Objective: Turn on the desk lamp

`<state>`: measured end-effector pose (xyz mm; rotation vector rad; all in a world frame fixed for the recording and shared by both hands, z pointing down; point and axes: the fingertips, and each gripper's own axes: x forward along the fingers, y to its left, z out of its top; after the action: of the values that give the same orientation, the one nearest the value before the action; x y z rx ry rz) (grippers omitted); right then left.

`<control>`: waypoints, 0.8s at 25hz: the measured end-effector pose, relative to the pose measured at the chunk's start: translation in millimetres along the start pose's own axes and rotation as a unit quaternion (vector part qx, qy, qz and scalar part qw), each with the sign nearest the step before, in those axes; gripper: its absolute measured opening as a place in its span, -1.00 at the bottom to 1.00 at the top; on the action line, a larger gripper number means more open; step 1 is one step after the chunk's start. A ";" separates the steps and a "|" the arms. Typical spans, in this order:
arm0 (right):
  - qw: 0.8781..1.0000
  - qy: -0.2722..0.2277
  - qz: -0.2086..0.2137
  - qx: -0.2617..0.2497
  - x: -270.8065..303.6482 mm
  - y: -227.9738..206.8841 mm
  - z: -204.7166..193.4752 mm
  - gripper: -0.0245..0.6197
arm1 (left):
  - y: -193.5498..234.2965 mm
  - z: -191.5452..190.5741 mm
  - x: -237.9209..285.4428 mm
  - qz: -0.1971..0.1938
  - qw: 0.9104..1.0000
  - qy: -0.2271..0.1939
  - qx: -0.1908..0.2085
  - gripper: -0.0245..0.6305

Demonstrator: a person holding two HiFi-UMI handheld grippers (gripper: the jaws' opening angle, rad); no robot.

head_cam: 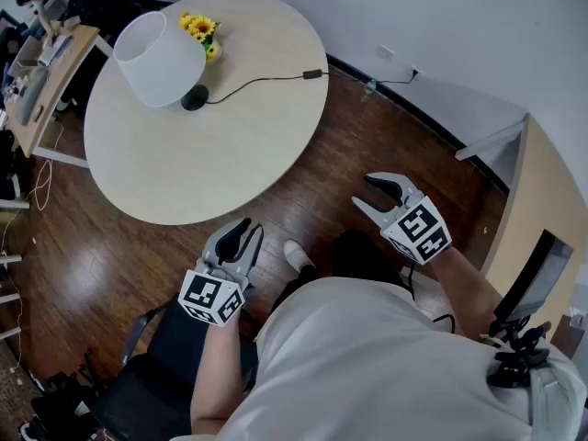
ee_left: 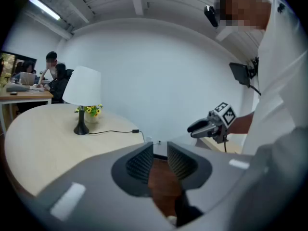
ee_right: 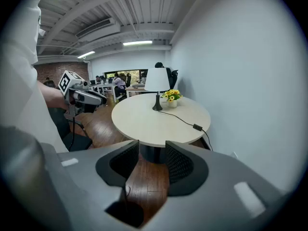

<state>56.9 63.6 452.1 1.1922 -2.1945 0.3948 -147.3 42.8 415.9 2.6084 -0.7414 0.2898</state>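
The desk lamp (head_cam: 158, 58), with a white shade and a black base, stands at the far left of the round pale table (head_cam: 220, 154). Its black cord runs right to an inline switch (head_cam: 312, 73). Both grippers hang over the wood floor on the near side of the table, well short of the lamp. My left gripper (head_cam: 246, 228) has a narrow gap between its jaws and holds nothing. My right gripper (head_cam: 363, 191) stands wide open and empty. The lamp (ee_left: 82, 88) also shows in the left gripper view, and the lamp (ee_right: 157, 81) and switch (ee_right: 197, 127) in the right gripper view.
A small vase of yellow flowers (head_cam: 202, 30) sits just behind the lamp. Desks with seated people (head_cam: 41, 53) stand at the far left. A wooden desk (head_cam: 542, 182) lies to the right, and a black chair (head_cam: 156, 375) is under the person.
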 end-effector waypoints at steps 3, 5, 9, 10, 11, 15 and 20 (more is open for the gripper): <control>1.000 0.000 0.003 -0.007 14.9 -11.6 13.3 -0.39 | 12.9 8.1 4.8 0.004 1.000 -0.006 0.000 -0.59; 1.000 -0.002 0.014 -0.009 39.7 -35.1 20.2 -0.39 | 30.4 14.2 25.1 0.011 1.000 -0.007 0.002 -0.59; 0.998 -0.006 0.050 -0.037 89.7 -88.1 40.5 -0.39 | 59.0 32.4 66.3 0.050 0.999 -0.004 -0.007 -0.59; 0.997 -0.007 0.057 -0.050 100.3 -100.5 48.7 -0.39 | 64.9 38.9 74.0 0.061 0.998 -0.007 -0.011 -0.59; 0.996 -0.007 0.063 -0.065 110.9 -113.3 57.2 -0.39 | 70.6 47.0 81.8 0.073 0.997 -0.012 -0.015 -0.59; 0.990 -0.002 0.095 -0.101 149.1 -162.5 89.7 -0.39 | 88.6 77.9 120.5 0.103 0.994 -0.026 -0.026 -0.59; 0.982 0.026 0.122 -0.142 206.7 -228.6 82.5 -0.39 | 111.5 101.7 168.8 0.140 0.989 -0.030 -0.039 -0.59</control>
<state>131.8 -240.4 513.4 0.7545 -2.2667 0.1981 -57.7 -165.0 413.1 2.4468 -1.1204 0.2594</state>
